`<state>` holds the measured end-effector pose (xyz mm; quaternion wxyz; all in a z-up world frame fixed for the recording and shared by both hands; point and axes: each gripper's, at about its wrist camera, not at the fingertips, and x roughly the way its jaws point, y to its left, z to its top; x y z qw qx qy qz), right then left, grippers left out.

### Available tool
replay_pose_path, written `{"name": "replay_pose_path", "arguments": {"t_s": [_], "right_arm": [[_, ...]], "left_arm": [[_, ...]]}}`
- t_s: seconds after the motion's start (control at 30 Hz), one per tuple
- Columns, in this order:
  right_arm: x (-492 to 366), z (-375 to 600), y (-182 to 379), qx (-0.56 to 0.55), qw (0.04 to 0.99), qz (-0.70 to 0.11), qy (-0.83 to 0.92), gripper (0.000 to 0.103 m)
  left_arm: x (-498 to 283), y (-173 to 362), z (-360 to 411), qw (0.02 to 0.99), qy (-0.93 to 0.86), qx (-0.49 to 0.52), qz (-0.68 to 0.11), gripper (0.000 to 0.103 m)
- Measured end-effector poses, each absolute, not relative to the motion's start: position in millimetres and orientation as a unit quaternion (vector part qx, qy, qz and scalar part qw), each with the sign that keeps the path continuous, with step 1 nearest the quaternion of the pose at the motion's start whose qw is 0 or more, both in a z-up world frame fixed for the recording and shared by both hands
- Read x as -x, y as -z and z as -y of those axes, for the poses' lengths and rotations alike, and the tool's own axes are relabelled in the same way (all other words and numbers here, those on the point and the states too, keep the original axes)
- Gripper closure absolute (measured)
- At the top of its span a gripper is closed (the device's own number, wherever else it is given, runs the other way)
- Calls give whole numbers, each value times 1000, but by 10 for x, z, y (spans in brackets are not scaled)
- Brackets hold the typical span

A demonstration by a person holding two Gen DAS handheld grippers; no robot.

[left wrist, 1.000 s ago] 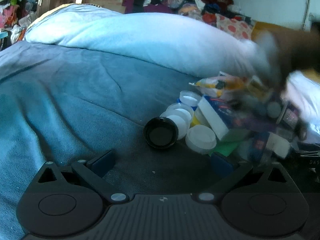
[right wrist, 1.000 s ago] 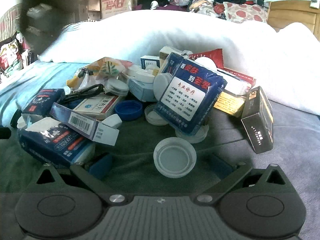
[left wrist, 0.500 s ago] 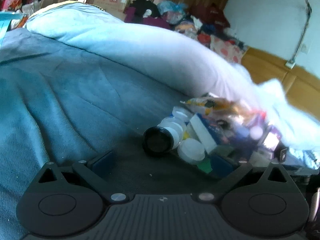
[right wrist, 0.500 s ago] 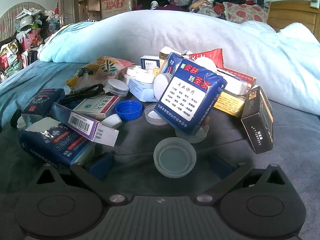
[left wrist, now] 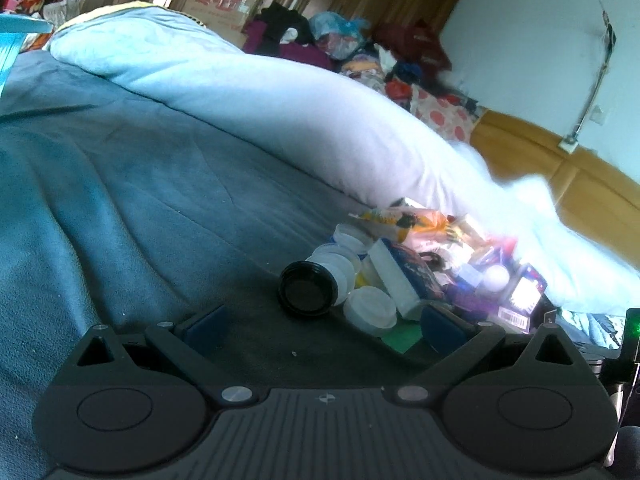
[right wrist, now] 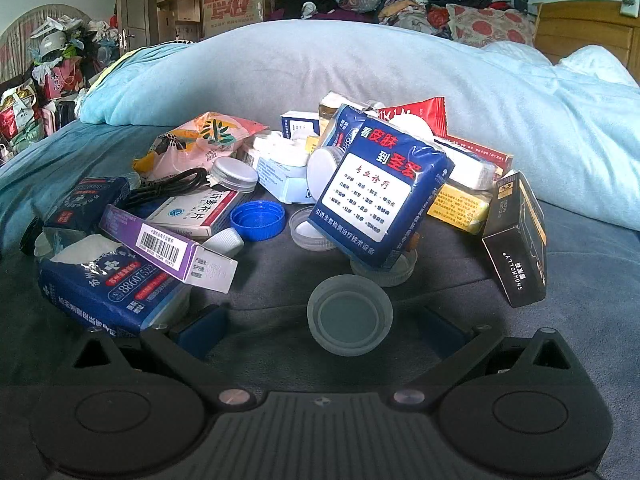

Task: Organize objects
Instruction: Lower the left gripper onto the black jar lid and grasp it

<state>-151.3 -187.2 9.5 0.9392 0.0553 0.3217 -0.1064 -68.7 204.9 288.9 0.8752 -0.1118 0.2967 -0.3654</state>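
A heap of small items lies on a blue blanket. In the right wrist view a translucent lid (right wrist: 349, 314) rests between the fingers of my open right gripper (right wrist: 320, 326). Behind it lean a blue packet with white label (right wrist: 378, 194), a blue cap (right wrist: 258, 220), a purple barcode box (right wrist: 168, 248) and a black box (right wrist: 516, 240). In the left wrist view my left gripper (left wrist: 324, 326) is open and holds nothing; a black lid (left wrist: 308, 290) and a white lid (left wrist: 370, 308) lie just beyond its fingers at the heap's left end.
A pale blue duvet (right wrist: 360, 64) rises behind the heap. Bare blanket (left wrist: 100, 200) stretches to the left of the pile. Clothes, bags and cardboard boxes (right wrist: 234, 4) are stacked past the bed. A wooden headboard (left wrist: 560, 176) stands at the right.
The left wrist view has tilted and shifted, so the heap now sits lower right; the blurred dark shape that crossed both views a second ago is gone. The right gripper has held still.
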Motion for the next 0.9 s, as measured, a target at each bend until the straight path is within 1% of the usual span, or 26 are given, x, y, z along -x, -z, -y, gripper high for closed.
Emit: {"name": "replay_pose_path", "arguments": {"t_s": [0.6, 0.73, 0.9], "right_arm": [[1521, 1879, -100, -56, 939, -322, 106, 0], [1522, 1882, -102, -56, 939, -322, 106, 0], [1526, 1894, -96, -56, 939, -322, 105, 0]], "left_arm": [[677, -2901, -2041, 874, 362, 109, -304, 0], [750, -2988, -2074, 885, 351, 112, -285, 0], [776, -3100, -1966, 886, 351, 102, -287, 0]]}}
